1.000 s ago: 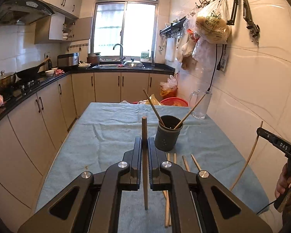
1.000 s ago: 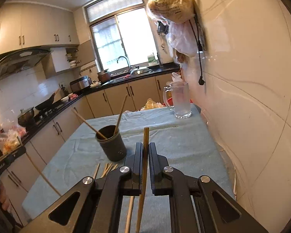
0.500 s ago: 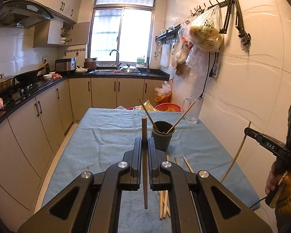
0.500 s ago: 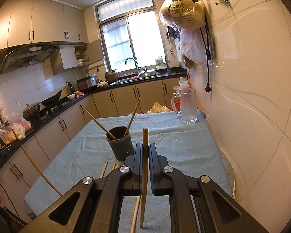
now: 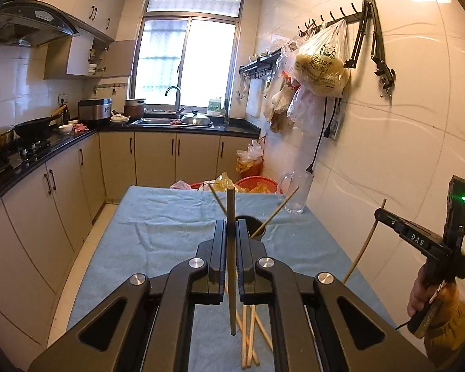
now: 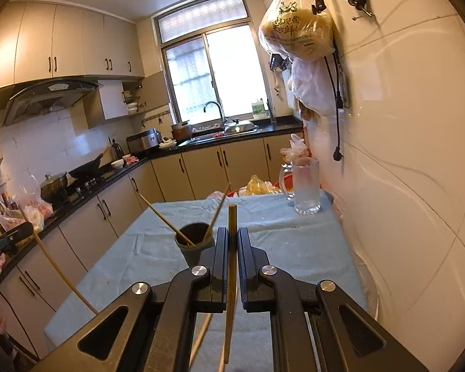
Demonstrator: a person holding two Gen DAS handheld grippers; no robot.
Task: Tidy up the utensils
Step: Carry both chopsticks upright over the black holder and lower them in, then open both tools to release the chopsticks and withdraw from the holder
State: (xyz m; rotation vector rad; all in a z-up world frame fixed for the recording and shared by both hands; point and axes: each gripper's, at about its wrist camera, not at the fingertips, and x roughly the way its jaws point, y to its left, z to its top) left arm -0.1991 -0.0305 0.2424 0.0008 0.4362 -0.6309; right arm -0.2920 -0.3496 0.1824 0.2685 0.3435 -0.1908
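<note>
Both tongs, left (image 5: 231, 238) and right (image 6: 232, 241), are each clamped on one chopstick, the cup (image 6: 192, 241) sits just ahead, so a tilted drop could glance off the rim or tip it.

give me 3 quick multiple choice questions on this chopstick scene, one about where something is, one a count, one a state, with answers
1. Where does the glass mug stand?
A. far end of the table by the tiled wall
B. inside the sink
C. on the stove

2. How many chopsticks lean in the dark cup?
A. none
B. two
C. six

3. What is the left gripper doing?
A. open and empty
B. shut on a chopstick
C. gripping the cup

Answers:
1 A, it sits on the blue table cloth next to the wall.
2 B, two sticks angle out of it.
3 B, the stick stands upright between its closed jaws; the right gripper likewise clamps its own chopstick.
</note>
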